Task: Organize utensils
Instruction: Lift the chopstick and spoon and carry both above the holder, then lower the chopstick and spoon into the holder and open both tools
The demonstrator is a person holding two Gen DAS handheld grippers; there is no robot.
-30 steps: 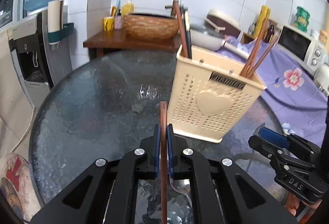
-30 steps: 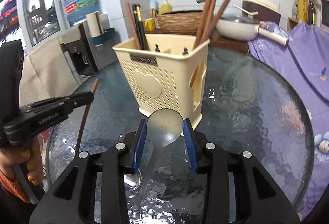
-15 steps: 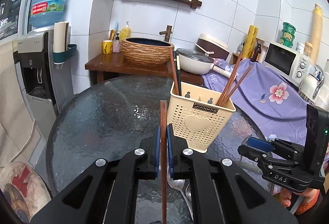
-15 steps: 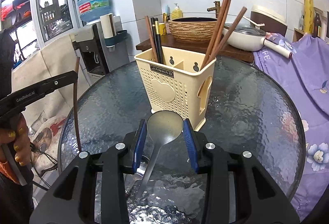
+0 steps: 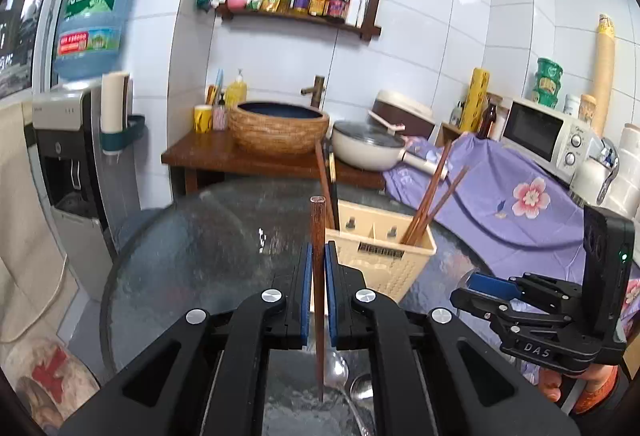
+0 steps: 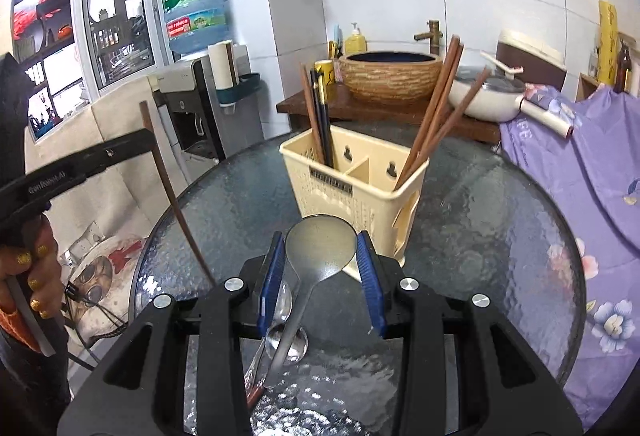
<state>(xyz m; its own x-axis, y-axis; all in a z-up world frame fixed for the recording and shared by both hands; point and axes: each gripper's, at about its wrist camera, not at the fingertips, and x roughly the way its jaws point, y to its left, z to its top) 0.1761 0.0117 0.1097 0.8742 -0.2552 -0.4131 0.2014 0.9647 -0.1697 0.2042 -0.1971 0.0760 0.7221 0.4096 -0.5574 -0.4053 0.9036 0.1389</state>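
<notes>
Left gripper (image 5: pixel 319 268) clamped on a single brown wooden chopstick (image 5: pixel 318 236), blue pads together on its shaft, thick end pointing up and forward, thin end hanging low over the round glass table (image 5: pixel 200 248). Right gripper (image 6: pixel 320 260) closed on the bowl of a metal spoon (image 6: pixel 320 244), handle trailing down and back between the arms. Cream plastic utensil holder (image 6: pixel 360 187) standing on the glass ahead, split by a divider: dark chopsticks leaning in the left compartment, brown ones in the right. More spoons (image 6: pixel 288 344) lying on the glass beneath the right gripper.

Probably the carry to the holder. Best done by keeping both pieces above the rim before closing in. Chopstick better brought over the right compartment, beside the matching brown ones, thin end first, tilted nearly upright. Spoon gripped by the bowl only, so likely to swing; worth steadying, then lowering handle first into free space. One hand at a time, to avoid a clash over the small opening.
</notes>
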